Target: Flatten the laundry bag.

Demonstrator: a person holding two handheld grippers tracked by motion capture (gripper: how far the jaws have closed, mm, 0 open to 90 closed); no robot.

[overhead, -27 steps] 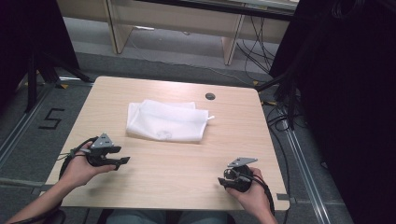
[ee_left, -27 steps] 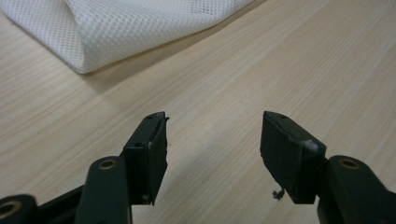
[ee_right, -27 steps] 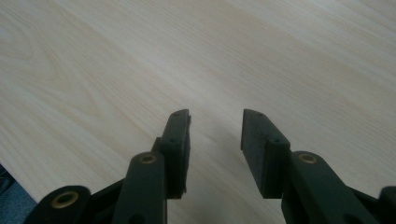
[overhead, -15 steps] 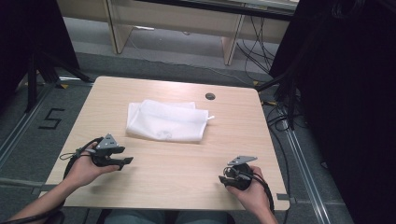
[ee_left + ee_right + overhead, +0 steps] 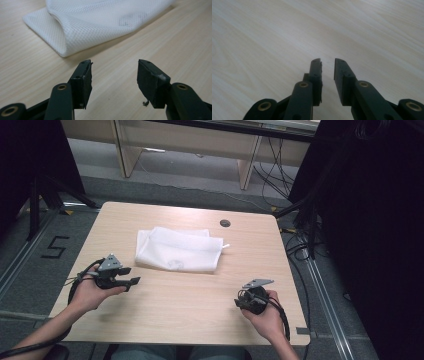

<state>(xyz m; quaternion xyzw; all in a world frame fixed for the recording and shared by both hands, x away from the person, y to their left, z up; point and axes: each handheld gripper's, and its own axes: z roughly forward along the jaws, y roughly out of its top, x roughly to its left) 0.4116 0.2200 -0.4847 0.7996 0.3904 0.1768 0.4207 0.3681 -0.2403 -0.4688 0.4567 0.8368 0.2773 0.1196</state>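
A white mesh cloth (image 5: 180,249) lies folded on the far middle of the wooden table (image 5: 200,310). My left gripper (image 5: 131,275) hovers at the table's left, just short of the cloth's near left corner, jaws open and empty. In the left gripper view the cloth's folded corner (image 5: 100,22) lies a short way beyond my left gripper (image 5: 114,72). My right gripper (image 5: 240,301) is held low over bare wood at the near right, well apart from the cloth. In the right gripper view my right gripper (image 5: 327,66) shows a narrow gap with nothing in it.
A small dark round grommet (image 5: 225,223) sits in the tabletop behind the cloth on the right. Cables (image 5: 300,240) and dark stands crowd the floor to the right of the table. A wooden bench (image 5: 190,150) stands beyond the far edge.
My left hand has edged slightly forward toward the cloth. The right hand has barely shifted.
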